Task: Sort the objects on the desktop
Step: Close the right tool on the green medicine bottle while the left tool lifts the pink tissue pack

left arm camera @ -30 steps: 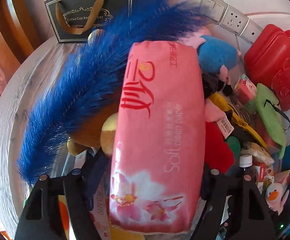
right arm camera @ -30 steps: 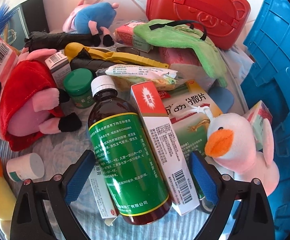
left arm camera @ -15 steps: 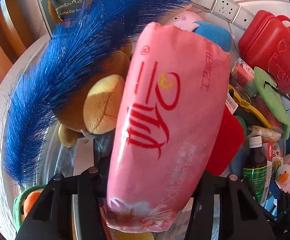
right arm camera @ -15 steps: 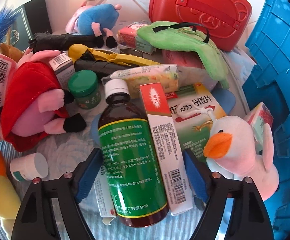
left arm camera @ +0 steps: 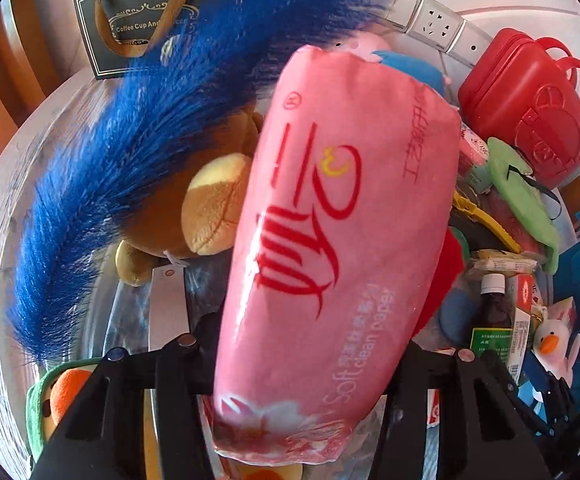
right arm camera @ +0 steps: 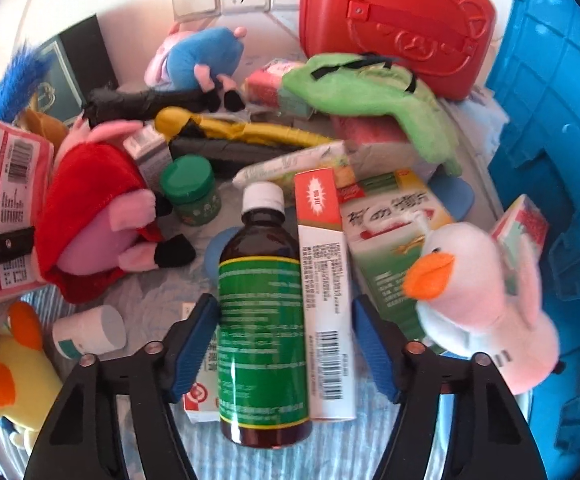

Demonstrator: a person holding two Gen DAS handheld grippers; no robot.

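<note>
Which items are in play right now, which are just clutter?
In play:
- pink tissue pack, in the left gripper
- brown syrup bottle and white box, between the closing right gripper jaws

Clutter:
- red case
- duck plush
- green jar

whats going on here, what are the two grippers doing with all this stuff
A person is sorting a cluttered tabletop with a hand-held gripper in each hand. The left hand-held gripper is clamped on a pink plastic-wrapped tissue pack, held above a brown plush toy and a blue feather. The right hand-held gripper is closing around a brown medicine bottle with a green label and a white and red medicine box lying beside it; neither looks gripped yet.
</note>
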